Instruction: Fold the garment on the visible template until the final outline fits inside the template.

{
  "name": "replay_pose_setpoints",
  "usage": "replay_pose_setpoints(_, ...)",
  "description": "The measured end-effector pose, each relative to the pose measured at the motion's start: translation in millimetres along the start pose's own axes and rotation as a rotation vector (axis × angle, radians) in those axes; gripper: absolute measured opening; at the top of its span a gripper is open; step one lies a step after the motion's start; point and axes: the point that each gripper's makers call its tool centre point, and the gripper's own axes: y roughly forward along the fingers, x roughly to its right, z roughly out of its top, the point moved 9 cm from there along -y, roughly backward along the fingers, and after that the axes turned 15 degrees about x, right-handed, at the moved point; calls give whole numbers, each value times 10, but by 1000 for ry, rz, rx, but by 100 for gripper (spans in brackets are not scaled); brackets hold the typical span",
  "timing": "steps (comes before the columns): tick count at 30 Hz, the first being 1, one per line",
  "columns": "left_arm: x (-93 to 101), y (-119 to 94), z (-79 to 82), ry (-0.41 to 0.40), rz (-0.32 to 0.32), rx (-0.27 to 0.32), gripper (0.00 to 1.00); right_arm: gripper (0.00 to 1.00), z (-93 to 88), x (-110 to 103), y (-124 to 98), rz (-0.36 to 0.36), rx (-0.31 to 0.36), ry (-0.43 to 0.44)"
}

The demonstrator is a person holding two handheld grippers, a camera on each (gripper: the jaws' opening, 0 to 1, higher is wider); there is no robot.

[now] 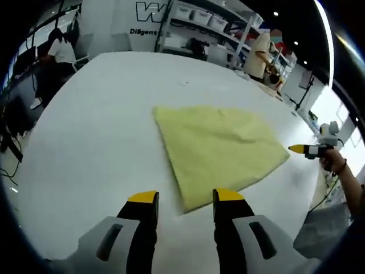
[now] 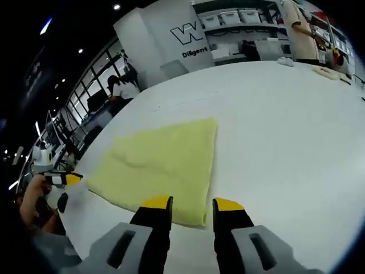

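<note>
Fingers of the left gripper [image 1: 185,200], grey with yellow tips, stand parted with a moderate gap and hold nothing; they hover just short of the near corner of the folded yellow garment [image 1: 219,151], apparently without touching it. Fingers of the right gripper [image 2: 192,204] are likewise parted and empty, poised at the opposite near edge of the same garment [image 2: 162,165], whose folded corner lies between the two tips.

Garment: a flat, roughly four-sided yellow cloth lying in the middle of a large white table [image 1: 97,131], with soft creases on its surface. In the left gripper view its near corner points toward the fingers; its far edge runs straight across the table. No template outline can be made out under the cloth.

Opposite gripper: in the left gripper view the right one enters from the right edge, held in a hand [image 1: 333,162]; in the right gripper view the left one appears at the left edge.

Surroundings: bare white tabletop extends on every side of the garment. Shelving [image 1: 211,23] and seated or standing people [image 1: 60,51] lie beyond the table's far edge.
</note>
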Motion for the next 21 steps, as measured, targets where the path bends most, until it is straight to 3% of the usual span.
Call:
replay_pose_setpoints(5, 26, 91, -73, -16, 24, -43, 25, 19, -84, 52, 70, -34, -50, 7)
replay_pose_setpoints(9, 42, 76, -151, 7, 43, -75, 18, 8, -133, 70, 77, -31, -72, -14)
replay_pose_setpoints(11, 36, 81, -175, 46, 38, -82, 16, 6, -136, 79, 74, -28, -71, -13)
replay_pose_setpoints(16, 32, 120, -196, 23, 25, -73, 3, 4, -131, 76, 75, -31, -77, -11)
replay_pose_setpoints(21, 38, 115, -213, 60, 8, -85, 0, 0, -125, 99, 67, -34, -83, -28)
